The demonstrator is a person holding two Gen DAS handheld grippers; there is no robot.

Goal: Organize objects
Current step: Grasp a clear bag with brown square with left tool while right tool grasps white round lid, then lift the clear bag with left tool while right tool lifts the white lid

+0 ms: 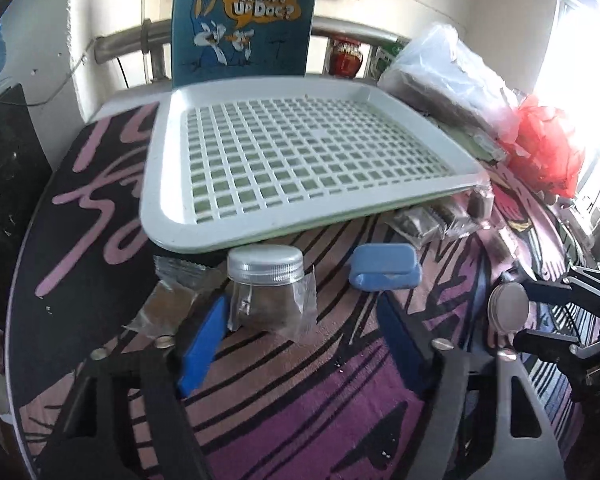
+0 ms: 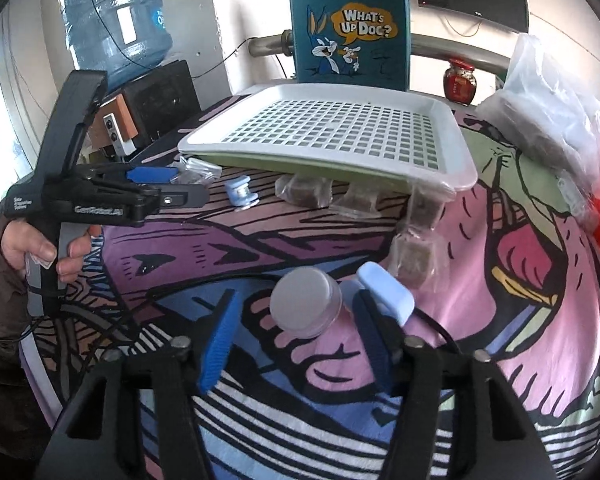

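Note:
A white slotted tray lies tilted on the table, propped on wrapped brown blocks. In the left wrist view my left gripper is open around a clear jar with a silver screw lid, which stands on a wrapped brown block. A light blue holder lies to its right. In the right wrist view my right gripper is open around a second silver-lidded jar, with another light blue holder beside its right finger.
A teal Bugs Bunny bag stands behind the tray. Clear bags, a red bag and a red jar sit at the right. A water bottle stands far left. The table has a cartoon-print cloth.

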